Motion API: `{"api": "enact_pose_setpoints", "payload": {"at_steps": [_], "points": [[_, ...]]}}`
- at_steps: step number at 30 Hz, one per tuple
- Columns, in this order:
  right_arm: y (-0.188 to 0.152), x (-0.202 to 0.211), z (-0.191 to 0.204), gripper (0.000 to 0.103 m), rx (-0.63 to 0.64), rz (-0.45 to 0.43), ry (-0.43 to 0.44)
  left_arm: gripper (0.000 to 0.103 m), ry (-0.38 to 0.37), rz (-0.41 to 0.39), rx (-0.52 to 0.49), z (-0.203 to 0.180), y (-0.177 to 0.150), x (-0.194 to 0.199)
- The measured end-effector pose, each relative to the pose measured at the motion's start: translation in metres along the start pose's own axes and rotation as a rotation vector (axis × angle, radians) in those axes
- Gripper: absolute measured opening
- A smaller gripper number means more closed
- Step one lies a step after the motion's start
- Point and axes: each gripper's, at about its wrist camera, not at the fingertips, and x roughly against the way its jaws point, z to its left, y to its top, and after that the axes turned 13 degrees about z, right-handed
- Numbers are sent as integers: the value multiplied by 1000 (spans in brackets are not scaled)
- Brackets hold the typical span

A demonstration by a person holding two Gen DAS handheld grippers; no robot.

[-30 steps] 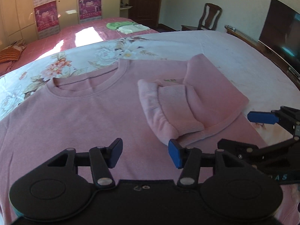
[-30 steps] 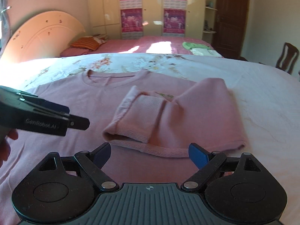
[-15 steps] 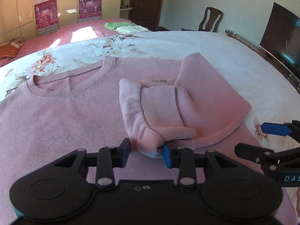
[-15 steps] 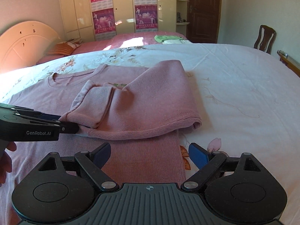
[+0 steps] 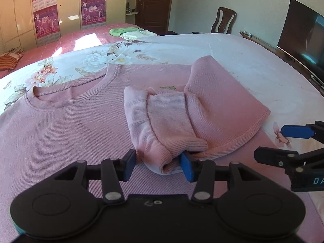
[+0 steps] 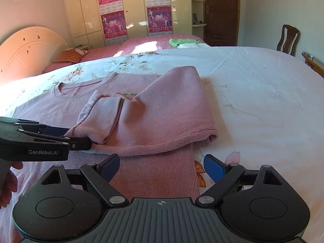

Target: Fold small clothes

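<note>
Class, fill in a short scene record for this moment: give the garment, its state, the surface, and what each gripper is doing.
garment: pink sweater
state: right side and sleeve cuff folded over the body
surface: floral bedsheet
left gripper: jaws opening, cuff end between them
right gripper: open, holding nothing, over the sweater's hem edge

Bedroom was pretty sunny. Cream wardrobe [image 6: 129,10] along the back wall had purple posters [image 6: 110,8] stuck on it, dark wooden door [image 6: 220,12] beside it. A wooden chair [image 6: 288,39] sat by the white wall, a TV [image 5: 303,40] stood off right, and a second, pink-covered bed [image 6: 141,46] caught a sun patch.
</note>
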Motion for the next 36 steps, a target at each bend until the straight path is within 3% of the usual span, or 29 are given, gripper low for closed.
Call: {"api": "enact_pose_setpoints", "payload": {"at_steps": [3,7,14,15,16,17,21,27,29,36], "points": [[-1,0,-5,90,-3,3,-15,36,8,-40,40,5,1,2],[0,-1,-11,90,-8,4,-33,14,1,-118,107,17,3,13],[7,-12,-17,89,-16,7,-54,10,-8,-212,219,43,-2,33],[8,-13,-18,84,-18,11,-56,10,-12,-221,250,48,-3,37],[10,-15,-20,68,-20,22,-52,10,-10,-230,275,53,-5,40],[11,-18,-22,58,-29,33,-51,10,-8,-245,308,59,-7,44],[16,-22,-27,58,-59,29,-48,10,10,-292,387,81,-17,65],[31,-31,-14,56,-29,12,-42,10,46,-311,427,98,-35,74],[35,-37,-11,29,-26,20,-44,10,46,-304,480,103,-42,72],[34,-35,-29,9,-110,9,-65,12,80,-199,536,116,-55,49]]}}
